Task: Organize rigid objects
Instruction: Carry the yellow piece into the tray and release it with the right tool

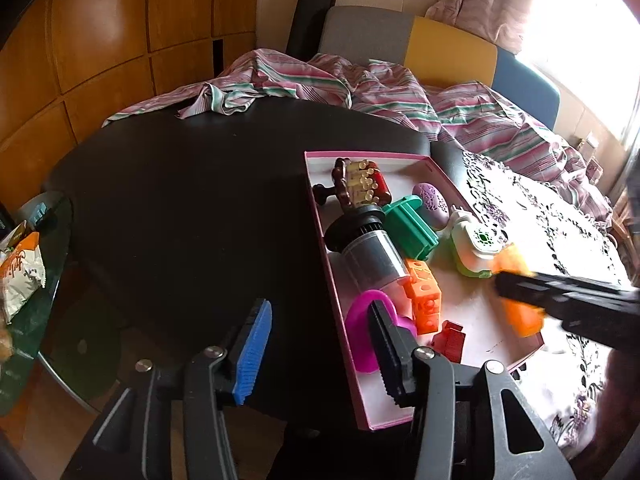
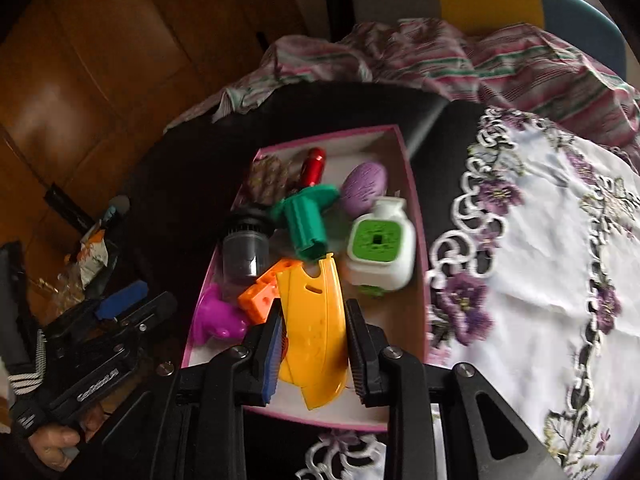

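A pink box [image 2: 416,200] on the black table holds several toys: a green plastic piece [image 2: 308,224], a purple egg [image 2: 364,190], a white and green device [image 2: 380,248], orange cube blocks [image 2: 260,292], a magenta piece [image 2: 216,316] and a black-capped clear cylinder [image 2: 244,248]. My right gripper [image 2: 314,356] is shut on a curved yellow plastic piece [image 2: 316,312], held above the box's near end. My left gripper [image 1: 320,344] stands open over the box's left rim [image 1: 320,216], with nothing between its pads. The magenta piece [image 1: 360,320] lies just behind its right finger.
A white embroidered cloth [image 2: 540,260] covers the table to the right of the box. Striped bedding [image 1: 360,80] is heaped along the far edge. A snack bag [image 1: 20,276] lies on a glass side table at the left. The dark tabletop [image 1: 180,200] is left of the box.
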The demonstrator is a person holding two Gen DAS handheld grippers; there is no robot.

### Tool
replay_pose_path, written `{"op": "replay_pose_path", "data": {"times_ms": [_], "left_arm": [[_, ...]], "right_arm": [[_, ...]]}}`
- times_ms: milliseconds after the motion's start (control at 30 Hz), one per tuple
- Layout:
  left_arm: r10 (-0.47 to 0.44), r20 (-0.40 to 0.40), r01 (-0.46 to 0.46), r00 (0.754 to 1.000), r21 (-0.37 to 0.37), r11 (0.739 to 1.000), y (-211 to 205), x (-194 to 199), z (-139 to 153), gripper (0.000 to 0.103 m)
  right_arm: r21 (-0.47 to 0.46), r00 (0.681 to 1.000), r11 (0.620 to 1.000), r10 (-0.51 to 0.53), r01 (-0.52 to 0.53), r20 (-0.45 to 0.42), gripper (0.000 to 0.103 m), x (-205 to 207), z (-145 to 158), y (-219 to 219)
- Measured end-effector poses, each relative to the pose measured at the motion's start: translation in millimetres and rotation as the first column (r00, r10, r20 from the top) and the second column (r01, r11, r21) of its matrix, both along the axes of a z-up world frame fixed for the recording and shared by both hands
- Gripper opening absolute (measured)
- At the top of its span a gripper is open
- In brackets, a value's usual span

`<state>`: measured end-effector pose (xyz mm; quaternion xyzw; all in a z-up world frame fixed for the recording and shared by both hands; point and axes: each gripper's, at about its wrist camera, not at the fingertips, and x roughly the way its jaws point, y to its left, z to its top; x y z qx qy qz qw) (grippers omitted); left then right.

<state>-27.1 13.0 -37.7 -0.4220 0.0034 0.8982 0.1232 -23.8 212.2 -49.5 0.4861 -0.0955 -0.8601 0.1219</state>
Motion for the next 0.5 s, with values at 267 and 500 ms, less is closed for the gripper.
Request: {"op": "replay_pose_path", "data": {"times_ms": [267,500], "left_arm": [[0.012,0.017,-0.012,1.000,0.005,1.000,-2.7,-3.1,-4.5,0.052],[0.009,0.022,-0.009,1.000,0.005,1.000,-0.2,-3.3,-7.2,0.056]], "right_arm": [[0.050,0.997,0.998,-0.044,0.040,0.068,0.030,-31.1,-38.6,-15.4],[0.040,0.995,0.997,-0.062,0.059,0.076,0.032,-28.2,-41.5,-9.8]]}}
